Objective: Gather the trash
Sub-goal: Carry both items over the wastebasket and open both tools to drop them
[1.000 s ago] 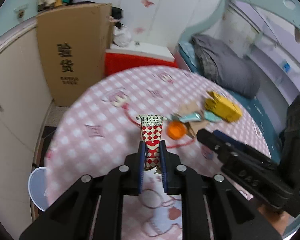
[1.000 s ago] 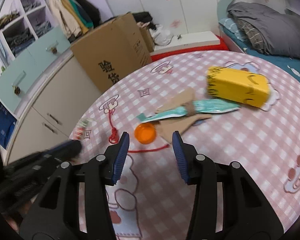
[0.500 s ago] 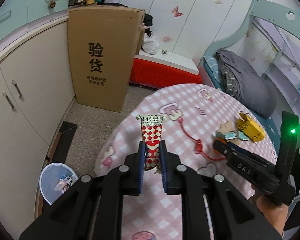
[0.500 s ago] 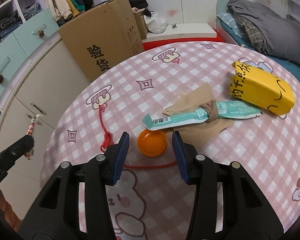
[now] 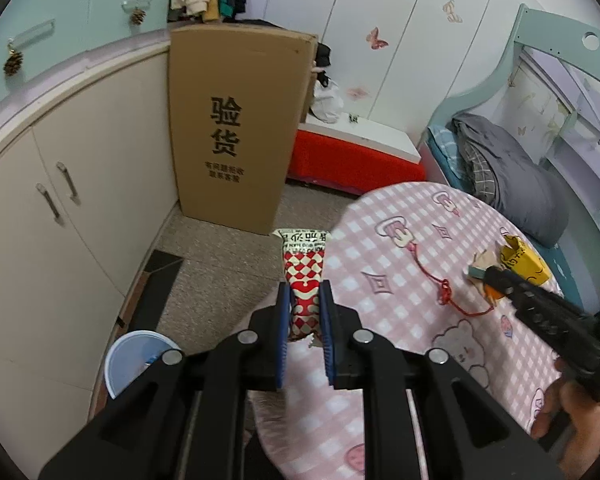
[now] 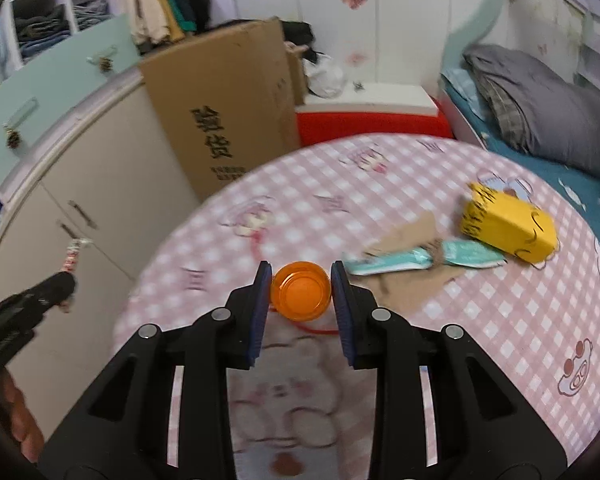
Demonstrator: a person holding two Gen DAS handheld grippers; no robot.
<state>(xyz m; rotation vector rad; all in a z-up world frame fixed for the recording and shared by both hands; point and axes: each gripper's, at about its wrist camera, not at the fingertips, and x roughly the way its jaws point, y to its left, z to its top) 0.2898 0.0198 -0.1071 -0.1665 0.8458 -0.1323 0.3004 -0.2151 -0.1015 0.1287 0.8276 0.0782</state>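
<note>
One wrapper (image 5: 303, 276); one orange cap (image 6: 301, 294); one yellow box (image 6: 508, 228); one bin (image 5: 134, 356); one red string (image 5: 446, 294).

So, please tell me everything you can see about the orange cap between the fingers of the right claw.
The orange cap is small, round and looks like shiny, slightly see-through plastic, with a raised ring around a flat middle. It sits between the blue pads of the right claw, whose jaws have just been closing; both pads appear to touch its sides. It is over the pink checked tablecloth, above a red string, left of the teal wrapper. Whether it is lifted cannot be told.
</note>
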